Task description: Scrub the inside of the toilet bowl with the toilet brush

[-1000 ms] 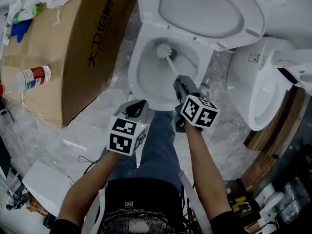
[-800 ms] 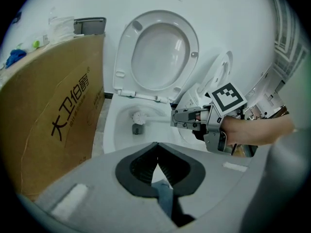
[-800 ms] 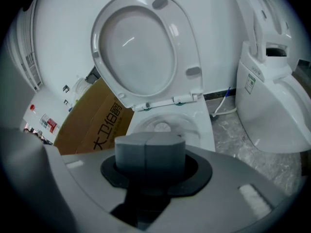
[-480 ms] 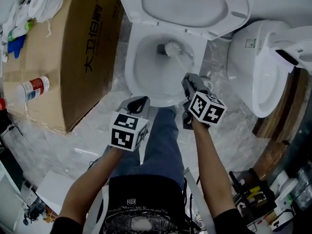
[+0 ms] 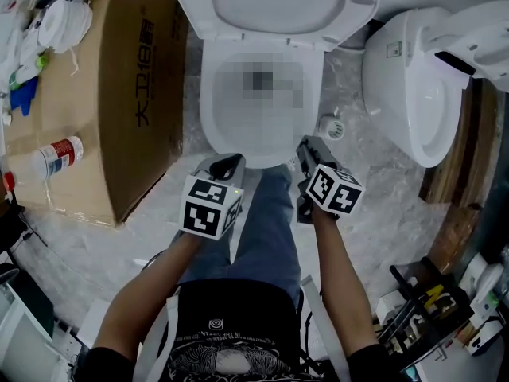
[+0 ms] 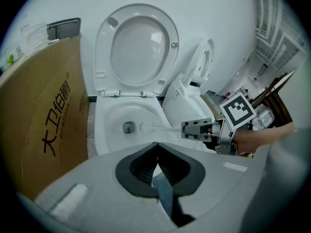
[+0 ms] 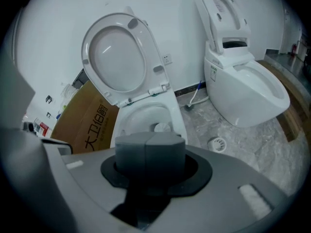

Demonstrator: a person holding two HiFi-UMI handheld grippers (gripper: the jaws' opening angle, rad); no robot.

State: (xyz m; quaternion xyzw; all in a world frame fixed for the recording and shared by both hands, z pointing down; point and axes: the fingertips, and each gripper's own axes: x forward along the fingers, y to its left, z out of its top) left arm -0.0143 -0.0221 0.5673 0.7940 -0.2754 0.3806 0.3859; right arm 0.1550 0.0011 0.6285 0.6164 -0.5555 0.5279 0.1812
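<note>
Since the earlier frames the brush head has been moved from the far left wall of the toilet bowl [image 5: 207, 114] toward the middle. The right gripper [image 5: 306, 148] has been drawn back off the near right rim. The left gripper [image 5: 227, 165] has been kept at the near rim.

**Progress.** The task is judged to be under way.
- The seat [image 5: 274, 2] is raised and the brush is inside the bowl.
- How much of the wall has already been scrubbed cannot be read from the pictures, as no foam or soil is visible.
- The remaining wall and the area under the rim are presumed still to be worked.

**Differences between views.**
- Head view: the inside of the bowl is covered by a mosaic patch, so the brush is not shown. Both grippers are placed against the near rim, with the cardboard box [image 5: 119, 94] at the left.
- Left gripper view:
  - The toilet brush [image 6: 147, 126] is shown with its head low in the bowl, just right of the outlet [image 6: 128, 127].
  - Its white handle is seen running right into the right gripper's jaws, which are clenched on it.
  - The left gripper's own jaws are seen pressed together on nothing, with a trouser leg behind them.
- Right gripper view: the jaws are seen closed. Only the brush head is visible beyond them; the handle is masked by the jaws themselves.
</note>
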